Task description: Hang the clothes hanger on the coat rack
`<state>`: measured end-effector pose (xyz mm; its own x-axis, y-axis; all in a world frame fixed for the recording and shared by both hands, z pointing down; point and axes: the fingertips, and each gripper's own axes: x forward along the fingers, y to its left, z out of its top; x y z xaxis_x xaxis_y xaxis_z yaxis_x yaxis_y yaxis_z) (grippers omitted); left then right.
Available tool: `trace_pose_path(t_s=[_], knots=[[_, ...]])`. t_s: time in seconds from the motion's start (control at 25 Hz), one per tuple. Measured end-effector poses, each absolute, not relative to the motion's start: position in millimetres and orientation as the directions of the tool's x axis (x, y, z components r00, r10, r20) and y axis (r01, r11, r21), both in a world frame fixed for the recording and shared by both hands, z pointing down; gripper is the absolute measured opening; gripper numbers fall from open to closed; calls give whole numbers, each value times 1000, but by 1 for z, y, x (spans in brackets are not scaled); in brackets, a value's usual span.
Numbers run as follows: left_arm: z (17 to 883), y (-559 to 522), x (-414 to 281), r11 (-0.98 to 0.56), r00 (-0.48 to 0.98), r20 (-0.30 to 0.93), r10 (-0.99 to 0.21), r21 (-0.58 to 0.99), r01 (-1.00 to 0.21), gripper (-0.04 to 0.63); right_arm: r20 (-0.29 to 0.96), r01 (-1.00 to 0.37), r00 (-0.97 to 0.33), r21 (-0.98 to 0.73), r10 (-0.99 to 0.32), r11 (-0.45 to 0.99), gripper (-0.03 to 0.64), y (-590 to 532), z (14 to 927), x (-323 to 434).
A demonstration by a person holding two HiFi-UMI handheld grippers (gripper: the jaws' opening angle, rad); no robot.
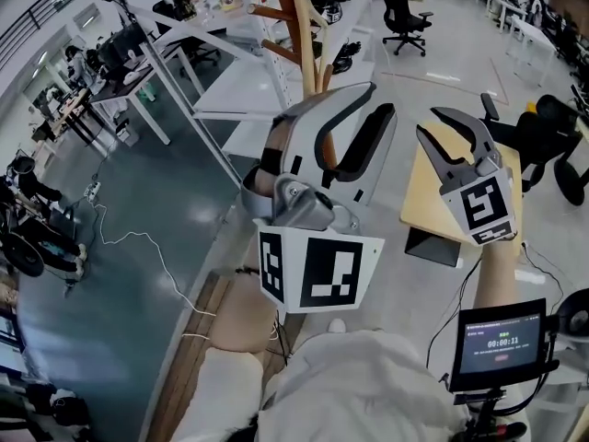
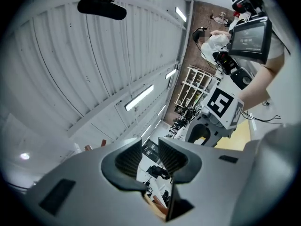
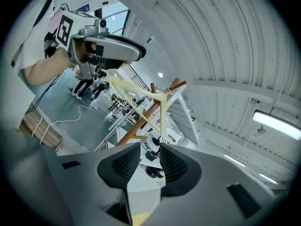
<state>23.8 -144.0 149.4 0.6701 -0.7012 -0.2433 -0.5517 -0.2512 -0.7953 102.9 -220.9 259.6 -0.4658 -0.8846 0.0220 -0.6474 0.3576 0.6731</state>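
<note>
Left gripper (image 1: 377,101) is raised toward the brown wooden coat rack (image 1: 283,3), jaws closed on one end of the pale wooden clothes hanger (image 3: 141,93). The hanger hangs in the air just beside the rack, not yet on a peg. I judge this end grip leaves its middle free to go over one.

Right gripper (image 1: 431,120), right of the rack: jaws slightly apart, empty, clear of the approach.

The white metal shelving frame (image 1: 230,81) just beside the rack crowds my approach. A black office chair (image 1: 405,12) is well beyond the rack.

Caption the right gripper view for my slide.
Left gripper holds a pale wooden clothes hanger near the brown coat rack, seen between the open jaws of the right gripper.
</note>
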Motion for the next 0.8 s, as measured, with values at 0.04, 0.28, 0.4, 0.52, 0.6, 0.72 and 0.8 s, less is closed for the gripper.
trace_pose_path(t_s=[0.04, 0.28, 0.4, 0.52, 0.6, 0.72, 0.8], knots=[[146, -142, 28, -253, 678, -247, -692, -796, -549, 110, 17, -652, -459, 673, -888, 350, 135, -219, 257, 105], [151, -128, 69, -356, 766, -223, -603, -784, -508, 110, -4, -692, -400, 656, -916, 299, 134, -197, 253, 134], [175, -133, 89, -491, 804, -200, -560, -702, -516, 109, -17, -716, -360, 646, -933, 265, 133, -185, 259, 153], [206, -142, 111, -659, 856, -158, -493, -575, -486, 96, -16, -739, -304, 635, -953, 225, 133, -172, 267, 172], [228, -147, 131, -741, 890, -128, -437, -509, -437, 72, 5, -758, -251, 621, -968, 199, 132, -162, 278, 188], [263, -149, 165, -829, 930, -82, -359, -430, -358, 44, 40, -790, -171, 591, -984, 161, 132, -148, 301, 217], [284, -148, 180, -865, 946, -49, -320, -393, -313, 24, 48, -811, -126, 571, -991, 131, 130, -138, 311, 229]])
